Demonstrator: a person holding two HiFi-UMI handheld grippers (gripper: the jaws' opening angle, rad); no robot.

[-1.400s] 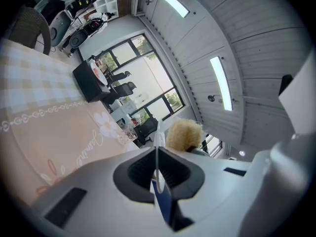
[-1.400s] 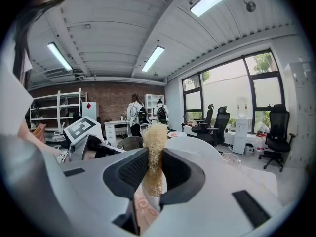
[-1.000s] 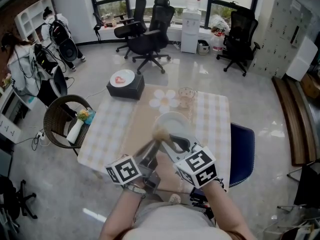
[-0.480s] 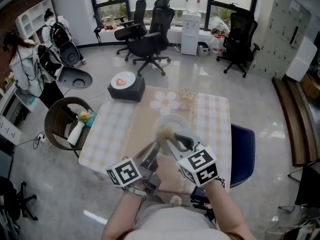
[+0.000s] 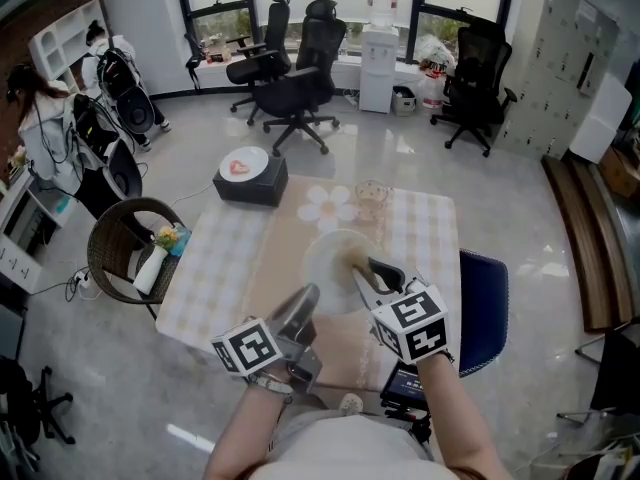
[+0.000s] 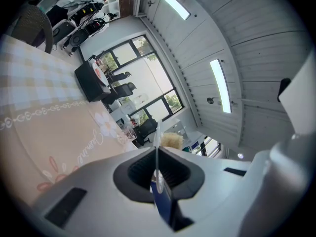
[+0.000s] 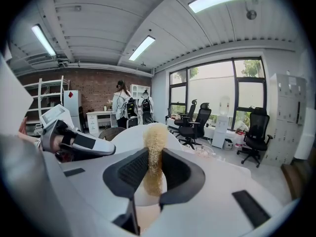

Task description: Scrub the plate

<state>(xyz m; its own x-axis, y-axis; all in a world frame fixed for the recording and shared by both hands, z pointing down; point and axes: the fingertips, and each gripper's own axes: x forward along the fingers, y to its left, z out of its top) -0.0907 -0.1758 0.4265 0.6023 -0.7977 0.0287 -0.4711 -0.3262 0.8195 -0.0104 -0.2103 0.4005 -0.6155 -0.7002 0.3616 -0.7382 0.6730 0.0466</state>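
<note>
Spanning the middle of the head view, a table (image 5: 215,268) carries a checked cloth with a tan runner (image 5: 285,248) down its centre. At the far end stand a black box (image 5: 250,180) topped with a small dish, a flower-shaped mat (image 5: 330,201) and a clear glass bowl (image 5: 372,194). A wicker chair (image 5: 120,243) is at the left edge and a blue chair (image 5: 487,293) at the right.

The white plate (image 5: 330,258) is over the runner, on the near half of the table, between the two grippers.

Left gripper (image 5: 305,301): the left gripper view looks along the plate edge-on, as a thin white line (image 6: 157,142) running between the dark pads. The jaws (image 6: 158,163) are drawn close together and clamped on the near rim.

Right gripper (image 5: 368,273): the jaws (image 7: 154,169) are a narrow way apart and closed on a tan, fibrous scrubber (image 7: 155,147), which stands up out of them. The free end of the scrubber lies against the plate's face (image 7: 129,136). From above it shows as a pale tuft (image 5: 352,259) on the right part of the plate, and in the left gripper view it appears just beyond the rim (image 6: 170,140).
</note>
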